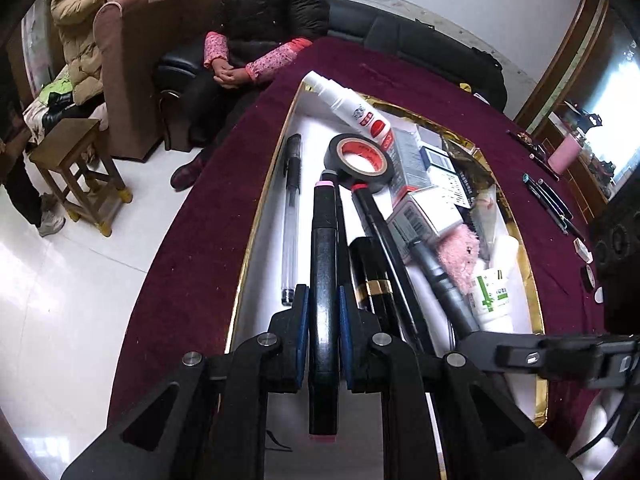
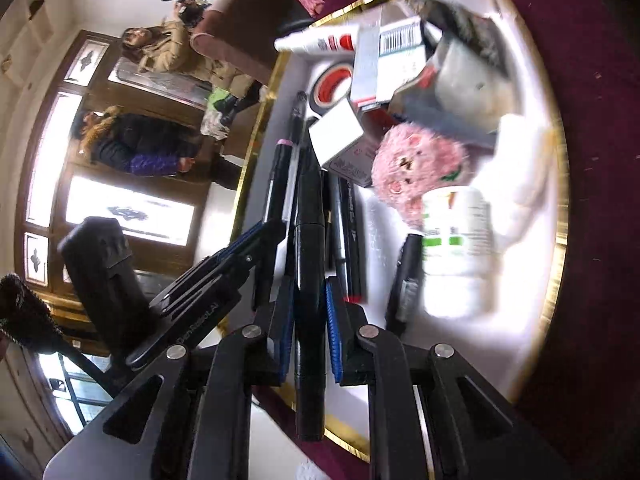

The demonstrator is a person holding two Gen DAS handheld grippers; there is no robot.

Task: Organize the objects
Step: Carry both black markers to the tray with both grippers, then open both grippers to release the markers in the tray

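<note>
marker (image 1: 324, 272) in fingers (image 1: 301, 320), gold-rimmed tray (image 1: 256, 216)

One roll of tape (image 1: 361, 159) lies at the centre of the left wrist view, one white spray bottle (image 1: 348, 109) above it, one clear pen (image 1: 291, 216) at centre left, one pink plush toy (image 1: 460, 258) and one green-labelled bottle (image 1: 494, 296) at right. Two people sit at upper left.
</note>
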